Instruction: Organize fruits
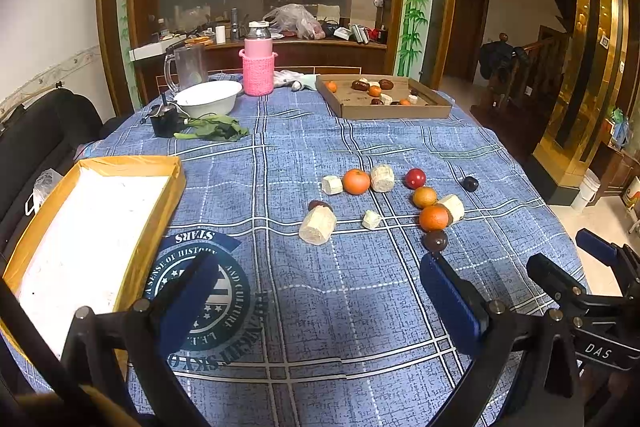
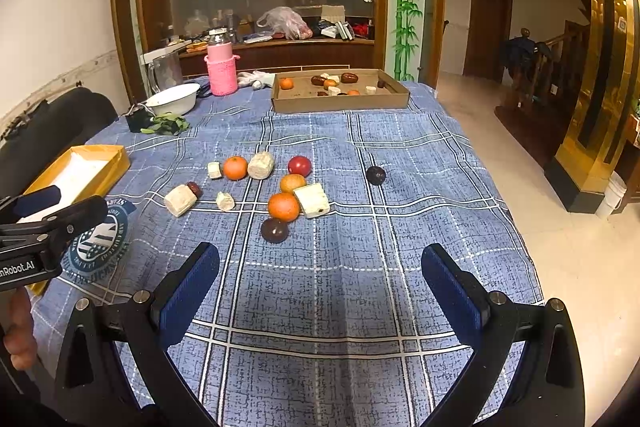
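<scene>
Loose fruit lies mid-table on the blue checked cloth: oranges point(image 1: 355, 181) point(image 2: 283, 206), a red fruit point(image 1: 415, 178) point(image 2: 299, 165), dark plums point(image 1: 435, 240) point(image 2: 274, 229) and pale cut chunks point(image 1: 318, 225) point(image 2: 180, 200). A yellow box with a white lining point(image 1: 132, 163) point(image 2: 116, 151) sits at the left. A brown cardboard tray point(image 1: 396, 113) point(image 2: 340, 103) with more fruit stands at the far side. My left gripper point(image 1: 316, 301) is open and empty, near the yellow box. My right gripper point(image 2: 320, 283) is open and empty, just short of the nearest plum.
A white bowl point(image 1: 208, 98), a pink bottle point(image 1: 258, 65), a clear jug point(image 1: 188, 67), green leaves point(image 1: 214, 130) and a small black item point(image 1: 163, 121) stand at the far left. The table's right edge drops to the tiled floor point(image 2: 580, 247). A dark sofa point(image 1: 44, 131) is at the left.
</scene>
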Action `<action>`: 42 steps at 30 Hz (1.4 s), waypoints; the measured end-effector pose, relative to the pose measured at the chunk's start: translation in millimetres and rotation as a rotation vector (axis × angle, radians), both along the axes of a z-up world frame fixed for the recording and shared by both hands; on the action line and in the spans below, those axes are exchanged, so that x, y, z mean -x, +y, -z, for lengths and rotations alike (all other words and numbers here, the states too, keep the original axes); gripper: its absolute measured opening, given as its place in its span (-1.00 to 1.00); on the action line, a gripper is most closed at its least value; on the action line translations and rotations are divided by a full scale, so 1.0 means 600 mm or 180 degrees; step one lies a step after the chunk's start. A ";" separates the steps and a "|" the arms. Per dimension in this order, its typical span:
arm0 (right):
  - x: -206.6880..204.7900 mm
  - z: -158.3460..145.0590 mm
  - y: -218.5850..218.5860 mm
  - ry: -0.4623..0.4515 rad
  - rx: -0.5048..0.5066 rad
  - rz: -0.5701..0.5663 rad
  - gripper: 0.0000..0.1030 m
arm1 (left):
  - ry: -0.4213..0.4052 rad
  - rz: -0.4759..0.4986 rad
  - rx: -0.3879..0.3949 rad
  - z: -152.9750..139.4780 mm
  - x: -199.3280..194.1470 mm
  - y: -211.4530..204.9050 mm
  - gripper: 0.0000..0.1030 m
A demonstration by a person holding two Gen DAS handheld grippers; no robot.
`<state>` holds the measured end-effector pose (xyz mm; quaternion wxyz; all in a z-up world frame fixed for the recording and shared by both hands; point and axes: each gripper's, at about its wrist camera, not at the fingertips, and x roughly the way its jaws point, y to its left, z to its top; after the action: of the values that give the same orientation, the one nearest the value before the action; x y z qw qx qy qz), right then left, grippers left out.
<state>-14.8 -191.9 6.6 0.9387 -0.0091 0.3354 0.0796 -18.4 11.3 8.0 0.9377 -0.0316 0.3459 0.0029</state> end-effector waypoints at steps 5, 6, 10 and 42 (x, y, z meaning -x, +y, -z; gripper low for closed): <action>0.000 -0.001 -0.001 0.0038 -0.0098 0.0004 0.98 | 0.0001 -0.0005 0.0006 0.000 0.000 0.002 0.99; 0.000 -0.001 -0.002 0.0045 -0.0113 0.0006 0.98 | 0.0002 -0.0004 0.0007 0.000 0.000 0.002 0.99; 0.000 0.001 -0.003 0.0044 -0.0101 0.0004 0.98 | 0.0008 0.0000 0.0000 0.000 -0.003 0.003 0.99; -0.139 0.125 0.061 0.0924 -0.0285 -0.0485 0.11 | 0.0470 -0.0001 -0.0029 0.087 -0.082 0.050 0.84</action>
<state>68.8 -155.4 -68.2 0.8711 0.0189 0.4618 0.1658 31.0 41.6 -44.3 0.9098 -0.0271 0.4142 0.0070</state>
